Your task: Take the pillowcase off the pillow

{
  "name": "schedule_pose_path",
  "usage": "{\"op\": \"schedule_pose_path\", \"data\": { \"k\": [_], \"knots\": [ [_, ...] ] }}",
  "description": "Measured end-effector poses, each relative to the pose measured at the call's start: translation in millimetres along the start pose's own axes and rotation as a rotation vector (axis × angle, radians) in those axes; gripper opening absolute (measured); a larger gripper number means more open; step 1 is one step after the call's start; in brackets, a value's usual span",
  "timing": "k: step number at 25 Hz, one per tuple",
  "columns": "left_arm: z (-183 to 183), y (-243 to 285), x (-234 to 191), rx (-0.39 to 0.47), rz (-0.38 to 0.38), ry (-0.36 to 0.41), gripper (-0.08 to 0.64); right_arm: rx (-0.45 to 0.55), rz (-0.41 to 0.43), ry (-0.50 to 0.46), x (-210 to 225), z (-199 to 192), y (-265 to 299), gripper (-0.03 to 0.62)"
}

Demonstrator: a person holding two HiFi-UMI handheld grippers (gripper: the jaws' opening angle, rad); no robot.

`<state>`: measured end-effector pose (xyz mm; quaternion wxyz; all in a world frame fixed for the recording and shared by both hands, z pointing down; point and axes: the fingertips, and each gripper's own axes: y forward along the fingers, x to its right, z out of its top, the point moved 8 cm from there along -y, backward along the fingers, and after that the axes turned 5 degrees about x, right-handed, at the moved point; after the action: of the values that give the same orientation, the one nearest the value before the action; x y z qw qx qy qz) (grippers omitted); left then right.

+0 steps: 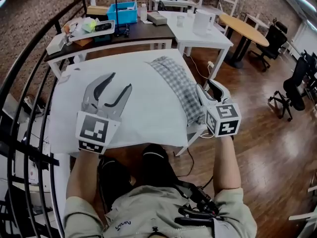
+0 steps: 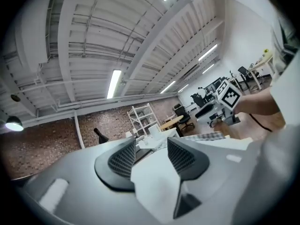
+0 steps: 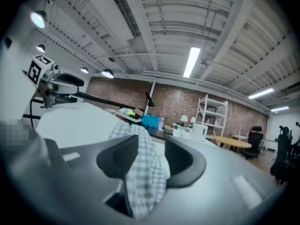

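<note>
A white pillow (image 1: pixel 143 100) lies on a small table in front of me. The grey checked pillowcase (image 1: pixel 181 86) lies bunched along its right side, down to the near right corner. My left gripper (image 1: pixel 120 82) hovers over the pillow's left half with its jaws apart. In the left gripper view the left gripper (image 2: pixel 151 144) shows white pillow cloth (image 2: pixel 154 182) in the gap, with no pad pressing on it. My right gripper (image 1: pixel 208 87) is at the pillow's right edge. In the right gripper view the right gripper (image 3: pixel 151 142) stands open, with the checked pillowcase (image 3: pixel 143 172) lying between its jaws.
A dark desk with a blue bin (image 1: pixel 121 11) and clutter stands behind the pillow, with a white table (image 1: pixel 198 29) beside it. A black railing (image 1: pixel 25 83) runs down the left. A round wooden table (image 1: pixel 245 29) and office chairs (image 1: pixel 292 90) stand at the right on wooden floor.
</note>
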<state>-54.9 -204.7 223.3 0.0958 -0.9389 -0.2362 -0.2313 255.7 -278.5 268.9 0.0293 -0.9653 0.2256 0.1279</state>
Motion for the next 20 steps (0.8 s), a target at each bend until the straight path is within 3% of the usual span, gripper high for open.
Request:
{"op": "schedule_pose_path", "data": {
  "k": [4, 7, 12, 15, 20],
  "knots": [
    [-18, 49, -27, -0.092, 0.016, -0.057, 0.199, 0.072, 0.053, 0.053, -6, 33, 49, 0.176],
    [-37, 75, -38, -0.190, 0.015, -0.093, 0.238, 0.052, 0.124, 0.057, -20, 51, 90, 0.176],
    [-59, 104, -43, -0.304, -0.049, -0.169, 0.273, -0.096, 0.203, 0.064, -37, 53, 156, 0.176],
    [-72, 108, -37, -0.359, -0.080, -0.193, 0.273, -0.207, 0.199, 0.049, -41, 36, 179, 0.191],
    [-91, 104, -19, -0.397, -0.139, -0.221, 0.211, -0.356, 0.225, 0.064, -51, 4, 191, 0.201]
  ]
}}
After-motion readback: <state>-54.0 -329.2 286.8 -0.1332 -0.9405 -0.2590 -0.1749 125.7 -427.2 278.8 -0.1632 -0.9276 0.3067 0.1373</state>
